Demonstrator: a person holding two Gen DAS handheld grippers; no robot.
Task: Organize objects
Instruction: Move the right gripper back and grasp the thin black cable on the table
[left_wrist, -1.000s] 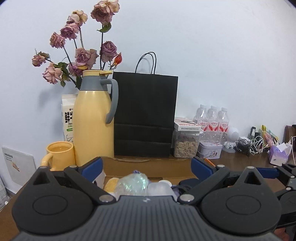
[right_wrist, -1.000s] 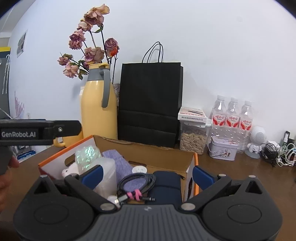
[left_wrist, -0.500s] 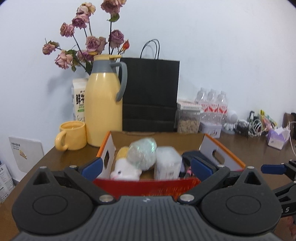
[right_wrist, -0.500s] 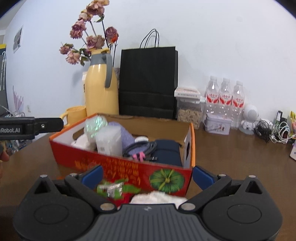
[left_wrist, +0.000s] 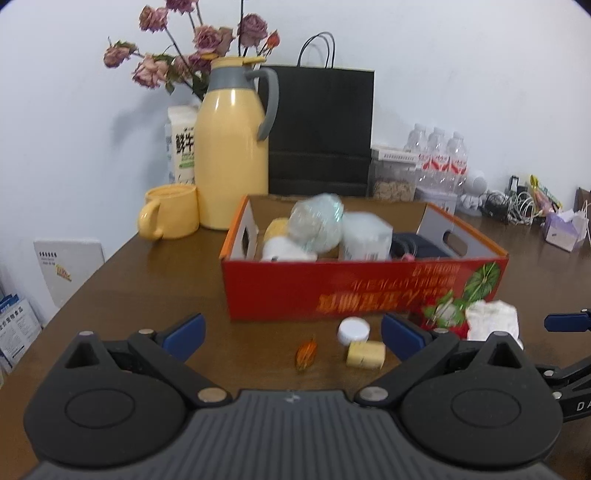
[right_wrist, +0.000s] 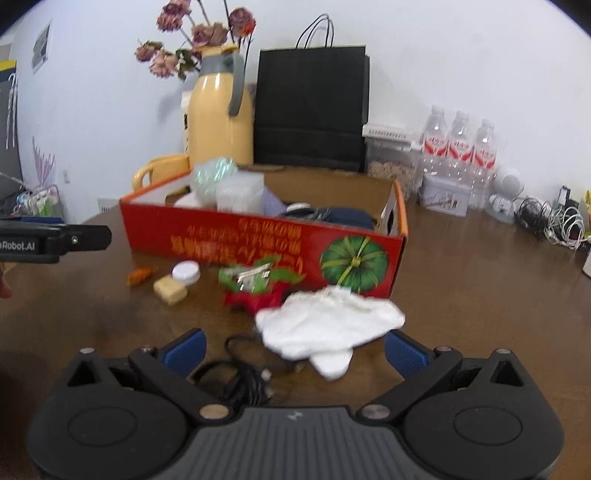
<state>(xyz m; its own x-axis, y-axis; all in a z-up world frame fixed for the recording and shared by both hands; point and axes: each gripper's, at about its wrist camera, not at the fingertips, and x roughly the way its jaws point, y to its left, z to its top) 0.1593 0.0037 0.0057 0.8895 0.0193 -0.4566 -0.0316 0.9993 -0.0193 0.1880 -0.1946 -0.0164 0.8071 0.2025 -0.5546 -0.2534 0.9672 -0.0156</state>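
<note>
A red cardboard box (left_wrist: 364, 291) (right_wrist: 258, 243) with a pumpkin print stands on the brown table, holding a shiny wrapped ball (left_wrist: 316, 225), a white pack (left_wrist: 365, 236) and dark items. In front of it lie a white round lid (left_wrist: 354, 329) (right_wrist: 185, 272), a pale yellow block (left_wrist: 365, 354) (right_wrist: 170, 290), a small orange piece (left_wrist: 306, 352) (right_wrist: 139, 275), a red and green packet (right_wrist: 255, 284), a white cloth (right_wrist: 328, 321) (left_wrist: 491, 319) and a black cable (right_wrist: 236, 380). My left gripper (left_wrist: 291, 332) is open and empty before the small items. My right gripper (right_wrist: 293, 349) is open over the cloth and cable.
Behind the box stand a yellow jug (left_wrist: 232, 155), a yellow mug (left_wrist: 170, 216), dried roses (left_wrist: 192, 48), a black paper bag (left_wrist: 321, 129), a snack jar (left_wrist: 391, 173), water bottles (right_wrist: 458, 147) and tangled cables (right_wrist: 554, 221). The table edge falls away at left (left_wrist: 66, 306).
Both grippers have drawn back and up from the box; the box now sits farther off, and the loose items on the table before it have come into view.
</note>
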